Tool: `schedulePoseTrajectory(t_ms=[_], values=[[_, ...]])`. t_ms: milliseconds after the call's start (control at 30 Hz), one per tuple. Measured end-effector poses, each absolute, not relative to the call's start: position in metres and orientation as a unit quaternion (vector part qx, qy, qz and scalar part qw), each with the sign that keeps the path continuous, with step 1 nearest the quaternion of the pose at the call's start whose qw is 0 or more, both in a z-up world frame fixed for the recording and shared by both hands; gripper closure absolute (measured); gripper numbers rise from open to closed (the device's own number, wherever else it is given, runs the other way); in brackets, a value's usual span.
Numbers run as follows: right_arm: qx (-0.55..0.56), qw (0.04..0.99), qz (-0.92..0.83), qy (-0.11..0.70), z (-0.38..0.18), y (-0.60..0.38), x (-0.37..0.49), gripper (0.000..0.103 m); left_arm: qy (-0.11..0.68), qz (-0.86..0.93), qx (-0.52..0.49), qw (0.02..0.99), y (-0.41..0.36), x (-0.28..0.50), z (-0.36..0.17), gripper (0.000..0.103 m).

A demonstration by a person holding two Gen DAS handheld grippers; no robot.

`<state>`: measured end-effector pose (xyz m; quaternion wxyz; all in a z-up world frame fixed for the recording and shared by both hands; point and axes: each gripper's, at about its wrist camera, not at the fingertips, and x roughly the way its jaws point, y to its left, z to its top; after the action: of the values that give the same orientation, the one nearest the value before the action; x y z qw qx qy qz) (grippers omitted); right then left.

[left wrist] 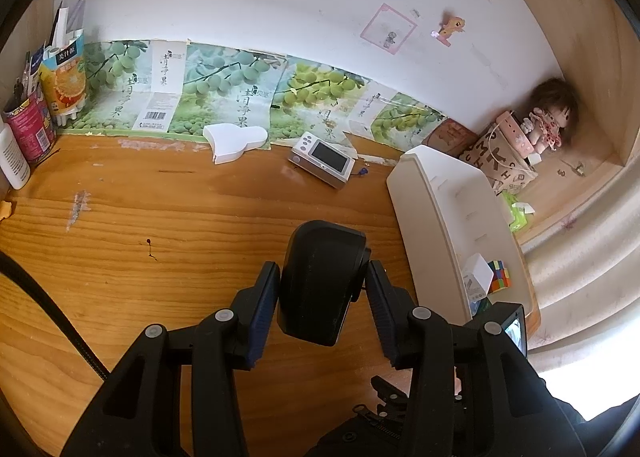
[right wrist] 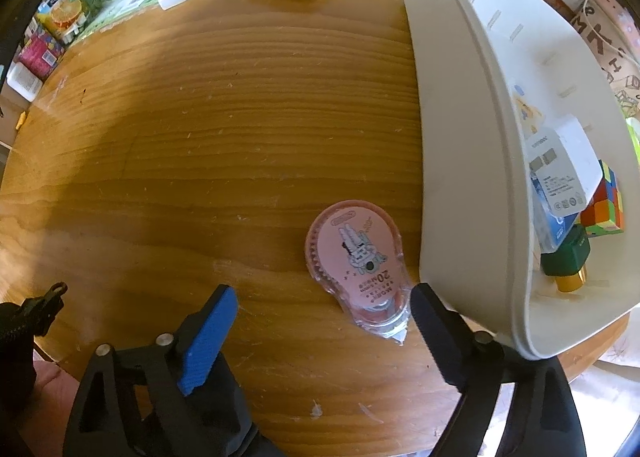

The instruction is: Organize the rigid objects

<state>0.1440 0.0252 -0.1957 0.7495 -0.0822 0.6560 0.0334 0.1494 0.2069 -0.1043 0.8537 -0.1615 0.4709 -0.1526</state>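
Observation:
My left gripper [left wrist: 323,269] is shut on a black rounded device [left wrist: 320,281], held above the wooden desk [left wrist: 160,225]. In the right wrist view my right gripper [right wrist: 324,293] points down at the desk and stands open. A pink correction tape dispenser [right wrist: 356,257] lies flat between its fingers, close to the right finger [right wrist: 424,305], and neither pad presses on it. To the right stands a white bin [right wrist: 460,137] holding a colour cube [right wrist: 604,205], a white charger box [right wrist: 560,173] and a green bottle with a gold cap [right wrist: 566,257].
A white gadget with a screen [left wrist: 324,159] and a white heart-shaped box [left wrist: 234,141] lie at the back of the desk. Juice cartons and cans [left wrist: 64,77] crowd the back left corner. A doll [left wrist: 550,117] and a paper bag [left wrist: 496,161] sit behind the white bin [left wrist: 432,209].

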Motion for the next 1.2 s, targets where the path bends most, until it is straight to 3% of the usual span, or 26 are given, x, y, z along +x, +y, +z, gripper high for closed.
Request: schedulePoseTrajectory(t_ms=[500,600,733,833,933,1200], values=[[-0.126,0.760,0.021,0.637,-0.206,0.046,0.150,0.012,0.473,-0.155,-0.154,0.853,0.202,0.146,-0.104,0.055],[-0.133,0.766,0.013,0.628,-0.204,0.050,0.144,0.022,0.473,-0.155,-0.154,0.853,0.202,0.146,-0.104,0.055],[-0.152,0.773,-0.004,0.616,-0.200,0.050,0.139,0.046,0.472,-0.156,-0.153,0.854,0.200,0.145,-0.103,0.055],[-0.165,0.776,-0.001,0.609,-0.199,0.050,0.135,0.051,0.471,-0.156,-0.153,0.855,0.198,0.143,-0.101,0.055],[-0.185,0.778,-0.006,0.600,-0.198,0.052,0.131,0.066,0.469,-0.156,-0.154,0.856,0.196,0.142,-0.100,0.055],[-0.166,0.778,0.037,0.604,-0.185,0.022,0.128,0.067,0.460,-0.141,-0.163,0.862,0.188,0.134,-0.094,0.055]])
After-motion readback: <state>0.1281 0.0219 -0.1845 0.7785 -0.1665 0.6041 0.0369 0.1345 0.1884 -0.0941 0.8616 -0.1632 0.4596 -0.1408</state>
